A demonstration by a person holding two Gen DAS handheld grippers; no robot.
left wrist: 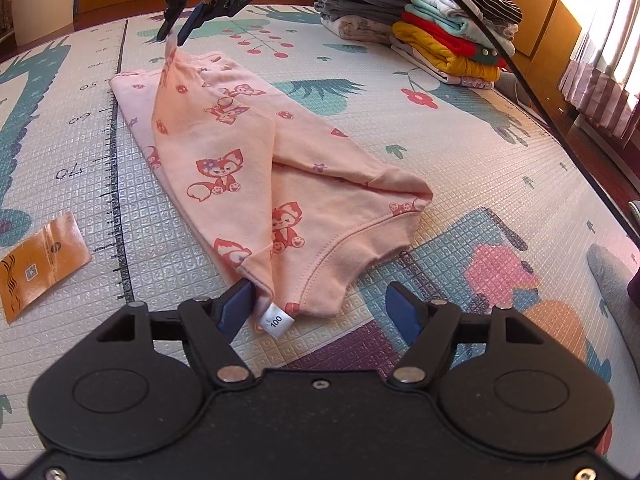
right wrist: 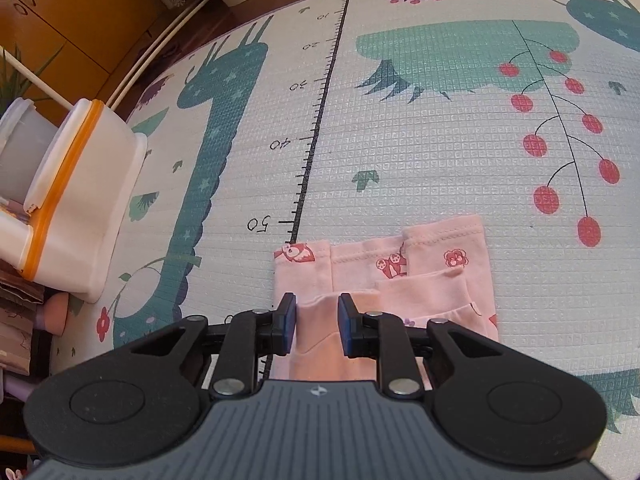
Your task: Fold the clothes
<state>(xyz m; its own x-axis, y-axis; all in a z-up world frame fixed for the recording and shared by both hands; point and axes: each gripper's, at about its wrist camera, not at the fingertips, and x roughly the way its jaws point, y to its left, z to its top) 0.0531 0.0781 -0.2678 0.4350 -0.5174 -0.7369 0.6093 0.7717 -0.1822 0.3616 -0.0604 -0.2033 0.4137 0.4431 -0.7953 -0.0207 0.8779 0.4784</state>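
Left wrist view: pink garment [left wrist: 256, 184] stretches lengthwise between wide left tongs [left wrist: 316, 310] and right tongs [left wrist: 176, 28] pinching its far end.

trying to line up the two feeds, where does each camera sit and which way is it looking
Left wrist: on the left gripper, low over the play mat, facing along the pink garment toward the clothes stack; shows its open fingers and the right gripper lifting cloth.
Right wrist: on the right gripper, looking down at the mat's ruler and white bins; fingers around pink fabric.
Shared: garment, mat, ruler.
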